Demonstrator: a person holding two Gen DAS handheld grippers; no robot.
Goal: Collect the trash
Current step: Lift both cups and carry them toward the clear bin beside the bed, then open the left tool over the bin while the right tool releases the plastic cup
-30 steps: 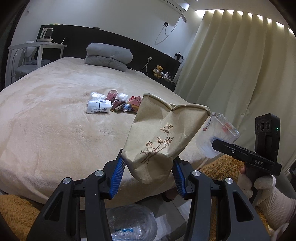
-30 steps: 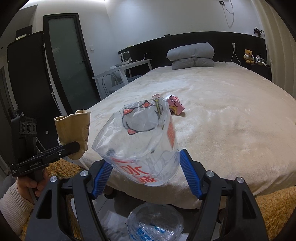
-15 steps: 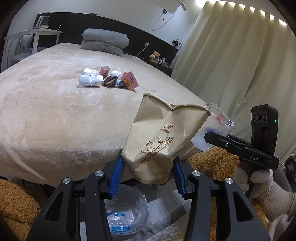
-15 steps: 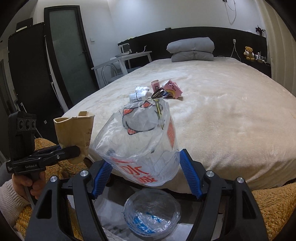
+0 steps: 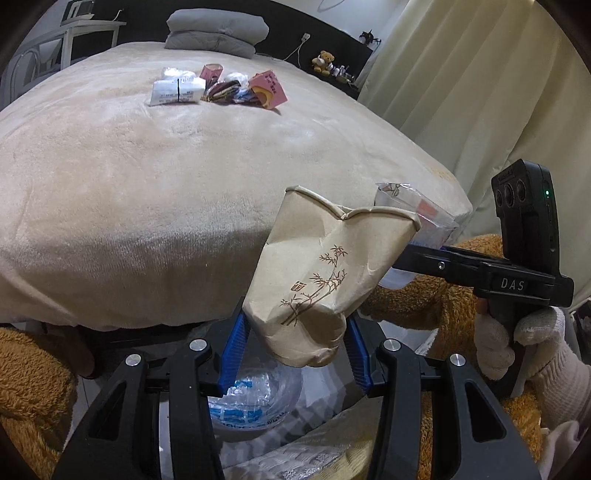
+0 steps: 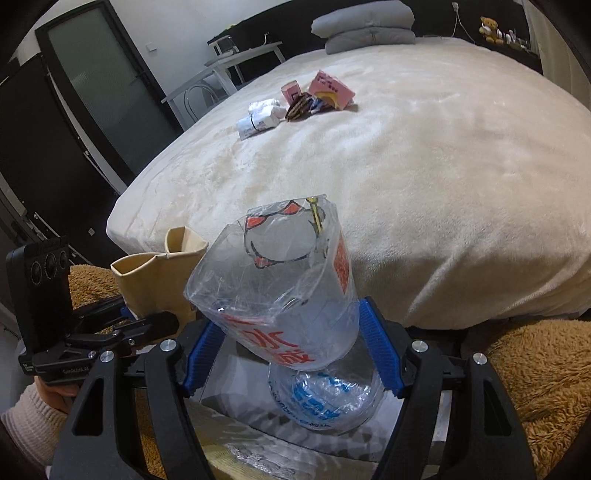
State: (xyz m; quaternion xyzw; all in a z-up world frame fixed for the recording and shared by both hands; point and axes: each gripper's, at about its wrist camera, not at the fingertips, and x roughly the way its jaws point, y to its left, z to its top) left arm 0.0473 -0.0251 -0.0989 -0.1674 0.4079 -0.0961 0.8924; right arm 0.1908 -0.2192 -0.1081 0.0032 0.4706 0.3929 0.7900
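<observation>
My left gripper [image 5: 293, 350] is shut on a crumpled beige paper cup [image 5: 325, 273] with a bamboo print, held off the foot of the bed. My right gripper [image 6: 291, 350] is shut on a crushed clear plastic cup [image 6: 284, 295] with red print and a cat face. Both cups hang above a clear bag with blue print [image 6: 325, 402], which also shows in the left wrist view [image 5: 251, 398]. The paper cup also shows at the left of the right wrist view [image 6: 155, 273]. More trash [image 5: 221, 86] lies in a small heap in the middle of the bed.
The beige bed [image 5: 129, 177] fills the view ahead, with grey pillows [image 5: 218, 31] at its head. Cream curtains [image 5: 480, 92] hang on the right. A white desk and chair [image 6: 229, 62] and a dark door [image 6: 99, 85] stand to the left. Brown fuzzy fabric [image 6: 535, 373] lies below both grippers.
Both grippers have dropped lower and tilted down with their cups. The bed now sits higher in view and the clear bag below shows more fully.
</observation>
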